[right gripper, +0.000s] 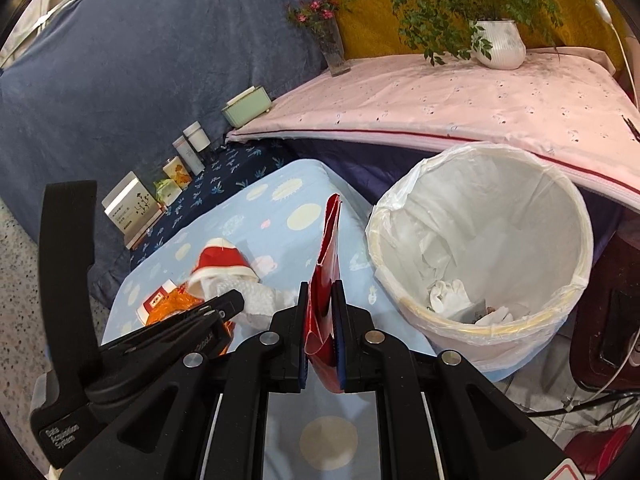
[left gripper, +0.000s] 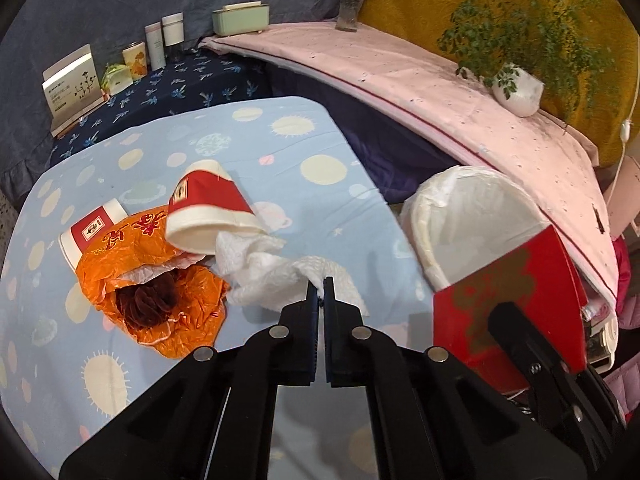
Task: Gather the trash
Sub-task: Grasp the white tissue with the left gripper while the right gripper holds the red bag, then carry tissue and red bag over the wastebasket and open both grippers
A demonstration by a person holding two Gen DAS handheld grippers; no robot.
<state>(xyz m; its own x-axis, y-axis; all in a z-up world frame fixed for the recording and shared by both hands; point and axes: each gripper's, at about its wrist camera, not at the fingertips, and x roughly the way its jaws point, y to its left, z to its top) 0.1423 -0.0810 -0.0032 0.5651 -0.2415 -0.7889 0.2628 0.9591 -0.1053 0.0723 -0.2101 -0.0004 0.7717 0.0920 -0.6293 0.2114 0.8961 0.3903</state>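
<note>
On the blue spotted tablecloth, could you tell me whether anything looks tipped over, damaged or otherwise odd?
Yes. A red and white paper cup lies tipped on its side, its mouth against the crumpled white tissue. Beside it, a crinkled orange bag gapes open, showing something dark brown inside. A second cup lies partly under that bag.

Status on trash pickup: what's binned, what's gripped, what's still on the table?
Done: the lined bin already holds some crumpled white scraps.
In hand: the left hand-held gripper is shut on the white tissue; the right hand-held gripper is shut on a flat red packet, not yet over the bin.
Left on the table: orange bag, tipped red paper cup, second cup.
</note>
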